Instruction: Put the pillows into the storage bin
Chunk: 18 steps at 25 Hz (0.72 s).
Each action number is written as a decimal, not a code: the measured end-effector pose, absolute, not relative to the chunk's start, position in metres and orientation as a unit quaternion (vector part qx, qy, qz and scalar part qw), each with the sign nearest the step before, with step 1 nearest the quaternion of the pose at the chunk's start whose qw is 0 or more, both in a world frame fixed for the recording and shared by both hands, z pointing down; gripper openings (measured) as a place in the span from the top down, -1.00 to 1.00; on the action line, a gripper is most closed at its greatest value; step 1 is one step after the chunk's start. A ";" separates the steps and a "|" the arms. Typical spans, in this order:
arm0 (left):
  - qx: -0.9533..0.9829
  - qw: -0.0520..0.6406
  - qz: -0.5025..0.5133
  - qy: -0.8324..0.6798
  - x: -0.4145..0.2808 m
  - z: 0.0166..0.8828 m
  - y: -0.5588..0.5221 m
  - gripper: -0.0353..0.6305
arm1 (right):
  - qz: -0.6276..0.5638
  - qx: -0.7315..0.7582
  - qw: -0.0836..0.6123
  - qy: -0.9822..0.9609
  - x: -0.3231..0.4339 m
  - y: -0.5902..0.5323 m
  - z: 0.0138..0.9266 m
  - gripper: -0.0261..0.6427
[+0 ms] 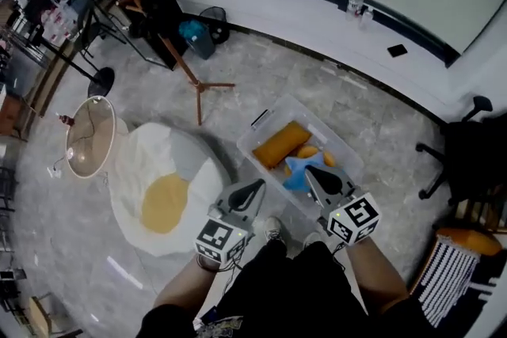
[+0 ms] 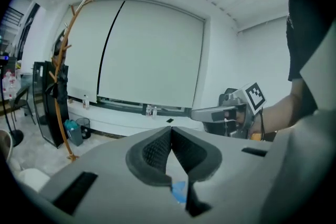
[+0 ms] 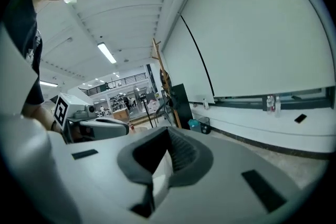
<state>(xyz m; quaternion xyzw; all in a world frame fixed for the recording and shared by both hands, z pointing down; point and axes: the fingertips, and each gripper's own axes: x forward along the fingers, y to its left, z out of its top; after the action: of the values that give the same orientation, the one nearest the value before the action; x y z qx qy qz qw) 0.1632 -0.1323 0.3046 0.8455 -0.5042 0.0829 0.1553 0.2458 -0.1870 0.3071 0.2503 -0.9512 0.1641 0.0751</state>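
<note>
The person is holding both grippers up in front of the body, well above the floor [image 1: 341, 83]. The left gripper [image 2: 171, 129] is empty: its fingers [image 2: 151, 153] are clenched, with the ribbed pads meeting at the tips and nothing between them. The right gripper [image 3: 168, 129] is also clenched, its fingers [image 3: 182, 153] pressing tip to tip on nothing. In the head view the two are pointing roughly the same way, side by side and apart, each with its marker cube at the near end.

The storage bin [image 1: 329, 134], a clear plastic tub, is sitting on the floor below and just ahead of both pairs of fingertips. The right fingers are hanging over its near part, and the left fingers are hanging just off its near left edge. An orange pillow [image 1: 281, 144] is lying inside the bin, ahead of the left fingertips. A blue pillow [image 1: 298, 172] is lying inside too, between the two pairs of fingertips and below them. Small yellow patches are showing beside the blue one, but I cannot tell what they are.

A large white pillow shaped like a fried egg [image 1: 162, 198], with a yellow centre, is lying on the floor to the left of the left fingers, outside the bin. A wooden coat stand [image 1: 170, 51] is standing farther ahead of the left fingers, and a black office chair [image 1: 467, 154] is standing well off to the right of the right fingers.
</note>
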 end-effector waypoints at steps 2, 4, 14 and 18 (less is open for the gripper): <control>0.841 0.136 0.075 -0.519 0.163 0.280 -0.127 0.88 | 0.141 0.244 0.065 -0.957 0.249 -0.184 0.281 0.91; 0.831 0.120 0.066 -0.538 0.166 0.261 -0.123 0.88 | 0.123 0.233 0.059 -0.963 0.256 -0.180 0.262 0.91; 0.731 0.135 0.020 -0.669 0.230 0.235 -0.041 0.88 | 0.101 0.096 0.061 -0.988 0.313 -0.110 0.240 0.91; 0.681 0.154 0.005 -0.716 0.234 0.242 0.021 0.88 | 0.103 0.047 0.064 -0.991 0.317 -0.070 0.245 0.91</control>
<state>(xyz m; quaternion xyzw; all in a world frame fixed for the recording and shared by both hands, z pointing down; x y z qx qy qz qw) 0.2338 0.0206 0.2417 0.6806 -0.7163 0.0047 0.1540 0.3168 -0.0702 0.2446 0.0468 -0.9915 0.1030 0.0642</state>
